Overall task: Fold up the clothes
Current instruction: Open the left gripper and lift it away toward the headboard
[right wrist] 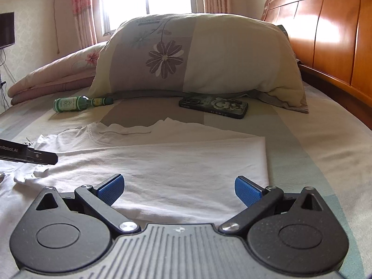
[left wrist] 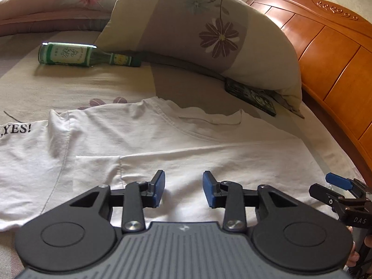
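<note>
White T-shirt [left wrist: 162,144], black lettering; green bottle [left wrist: 76,54]; purple-flowered cream pillow [left wrist: 209,37]; orange headboard [left wrist: 325,46].

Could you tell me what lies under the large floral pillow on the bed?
A dark phone with a cartoon case lies at the floral pillow's front edge, one end tucked under it in the left wrist view. Anything farther beneath is hidden.

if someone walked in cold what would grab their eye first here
Probably the white T-shirt, partly folded and spread across the bed in the foreground, with both open grippers, left and right, poised over it. Behind it a big flowered pillow leans by the orange wooden headboard, with a green bottle lying on its side and a cartoon-cased phone at its foot.
</note>
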A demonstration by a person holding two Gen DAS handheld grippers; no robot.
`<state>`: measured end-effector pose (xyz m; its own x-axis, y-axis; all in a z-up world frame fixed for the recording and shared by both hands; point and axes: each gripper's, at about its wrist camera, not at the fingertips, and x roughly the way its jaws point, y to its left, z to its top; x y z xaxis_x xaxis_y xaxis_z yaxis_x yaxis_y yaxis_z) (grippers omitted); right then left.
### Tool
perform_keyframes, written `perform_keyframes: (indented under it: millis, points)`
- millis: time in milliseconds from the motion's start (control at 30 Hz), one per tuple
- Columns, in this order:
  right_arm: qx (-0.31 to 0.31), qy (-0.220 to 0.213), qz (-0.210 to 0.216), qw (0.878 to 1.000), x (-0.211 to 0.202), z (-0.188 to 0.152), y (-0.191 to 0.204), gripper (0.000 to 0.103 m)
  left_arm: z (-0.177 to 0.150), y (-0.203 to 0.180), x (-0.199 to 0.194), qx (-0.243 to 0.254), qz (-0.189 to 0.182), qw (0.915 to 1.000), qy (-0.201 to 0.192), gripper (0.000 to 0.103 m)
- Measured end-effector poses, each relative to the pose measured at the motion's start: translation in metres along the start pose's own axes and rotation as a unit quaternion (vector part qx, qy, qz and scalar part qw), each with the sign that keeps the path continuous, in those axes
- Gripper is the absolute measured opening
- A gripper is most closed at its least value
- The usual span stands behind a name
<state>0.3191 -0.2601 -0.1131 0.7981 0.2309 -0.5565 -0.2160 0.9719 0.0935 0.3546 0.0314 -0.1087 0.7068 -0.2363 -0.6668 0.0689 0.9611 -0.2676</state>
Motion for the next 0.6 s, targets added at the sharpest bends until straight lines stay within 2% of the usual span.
perform_keyframes:
  millis: [100, 200, 300, 333, 467, 567, 600]
  points:
    - [-0.007, 0.07, -0.016, 0.997, 0.019, -0.01, 0.0, 0.103, -0.002, 0.008, 0.011, 0.0, 0.032, 0.9994, -0.007, 0.037]
    - [-0.044, 0.079, -0.017, 0.996, 0.007, -0.017, 0.001, 0.103, 0.005, 0.021, 0.008, -0.019, 0.04, 0.999, -0.001, 0.037]
    - [-0.044, 0.083, -0.009, 0.996, -0.011, -0.023, -0.004, 0.103, 0.011, 0.013, 0.005, -0.004, 0.05, 0.9987, 0.011, 0.035]
    - [-0.038, 0.081, -0.007, 0.996, -0.018, -0.023, -0.007, 0.103, 0.013, 0.006, 0.004, 0.007, 0.045, 0.9989, 0.014, 0.036]
    - [-0.03, 0.034, 0.004, 0.999, -0.05, -0.021, -0.024, 0.103, 0.015, -0.038, 0.002, 0.063, -0.032, 0.9974, 0.013, 0.047]
    - [-0.031, 0.017, 0.016, 0.999, -0.063, -0.022, -0.033, 0.103, 0.008, -0.067, 0.013, 0.109, -0.065, 0.9917, 0.021, 0.05]
    - [-0.038, 0.015, 0.021, 0.999, -0.064, -0.023, -0.032, 0.103, 0.007, -0.069, 0.018, 0.111, -0.061, 0.9916, 0.028, 0.051]
